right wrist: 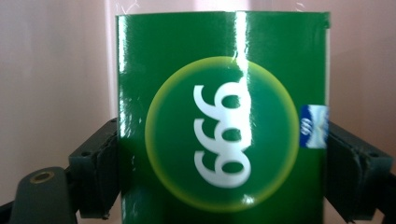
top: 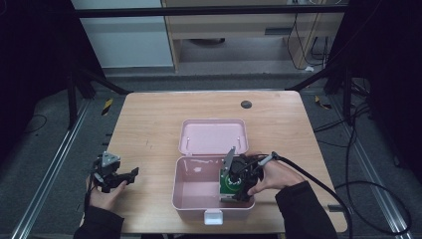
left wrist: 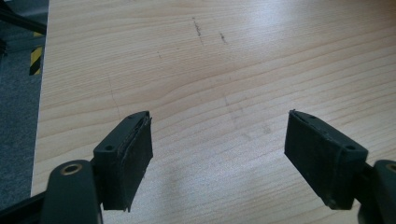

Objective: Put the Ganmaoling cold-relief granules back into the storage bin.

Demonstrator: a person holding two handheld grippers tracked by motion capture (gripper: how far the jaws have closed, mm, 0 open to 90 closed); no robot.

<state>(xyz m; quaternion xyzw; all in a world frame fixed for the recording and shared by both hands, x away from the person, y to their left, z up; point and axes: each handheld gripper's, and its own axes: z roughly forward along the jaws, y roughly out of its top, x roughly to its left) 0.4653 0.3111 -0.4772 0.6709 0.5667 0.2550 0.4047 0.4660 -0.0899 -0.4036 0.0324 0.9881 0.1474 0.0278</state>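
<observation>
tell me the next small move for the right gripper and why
Probably lower a little and open: the right gripper clamps the green box inside the open pink case, at its right end. Whether the box touches the floor is unclear.

My right gripper [top: 238, 186] and hand [top: 271, 175] cover most of the green box [top: 230, 185] inside the pink case [top: 186, 191], near its right wall. In the right gripper view, the green box [right wrist: 222, 121] is cut off at the bottom edge; its small blue label [right wrist: 313, 126] is too blurred to read.
</observation>
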